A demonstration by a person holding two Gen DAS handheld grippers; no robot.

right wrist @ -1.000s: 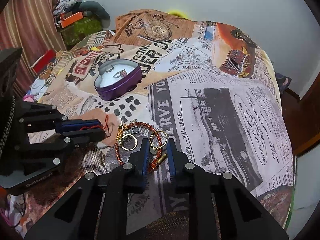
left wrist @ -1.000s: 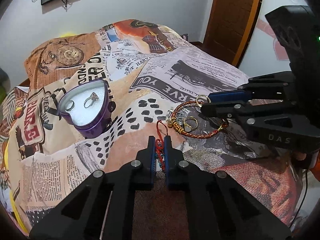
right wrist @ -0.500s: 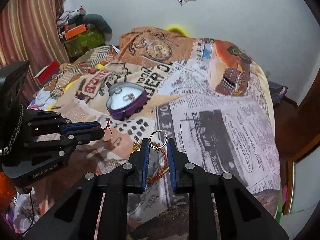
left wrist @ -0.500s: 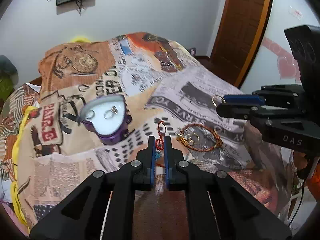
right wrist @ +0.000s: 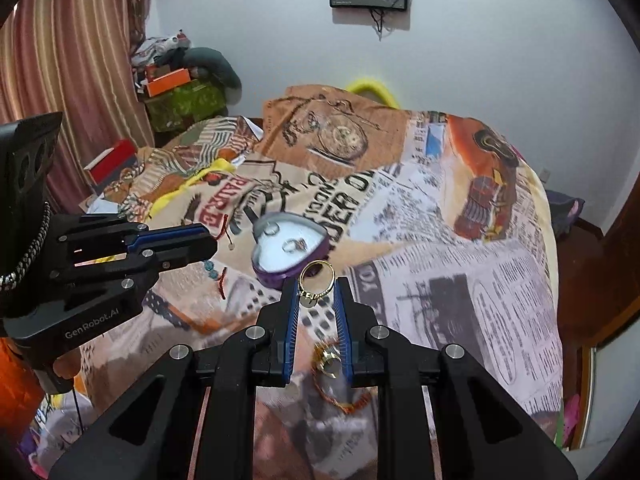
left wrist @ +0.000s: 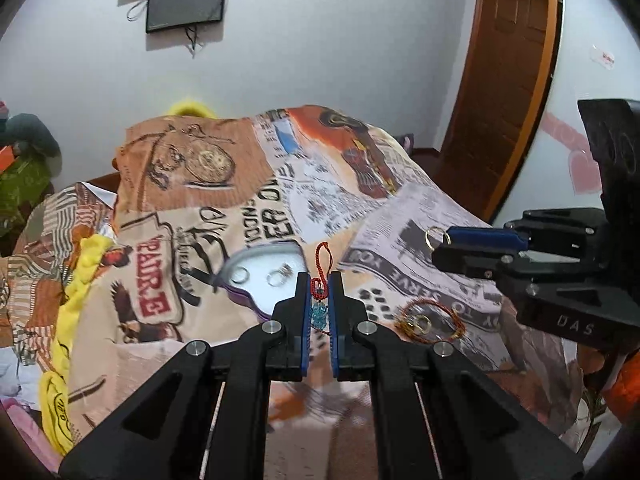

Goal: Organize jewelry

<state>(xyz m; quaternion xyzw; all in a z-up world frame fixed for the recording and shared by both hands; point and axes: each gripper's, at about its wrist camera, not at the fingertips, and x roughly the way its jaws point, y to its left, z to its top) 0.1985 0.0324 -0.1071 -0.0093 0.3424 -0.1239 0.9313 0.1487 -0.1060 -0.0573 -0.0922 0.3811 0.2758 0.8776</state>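
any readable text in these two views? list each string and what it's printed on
"DAS" – body of the right gripper.
"GenRobot.AI" – body of the left gripper.
"SERVE YO" (upside down) – bedspread.
"PAIR.E" – red banner on the bedspread.
Fine newsprint on the bedspread: too small to read.

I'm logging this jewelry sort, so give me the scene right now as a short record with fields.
left gripper: shut on red cord charm, lifted
right gripper: shut on gold ring, lifted
heart tin: open, purple, two rings inside
red-gold bracelet: lying on the bedspread with a ring
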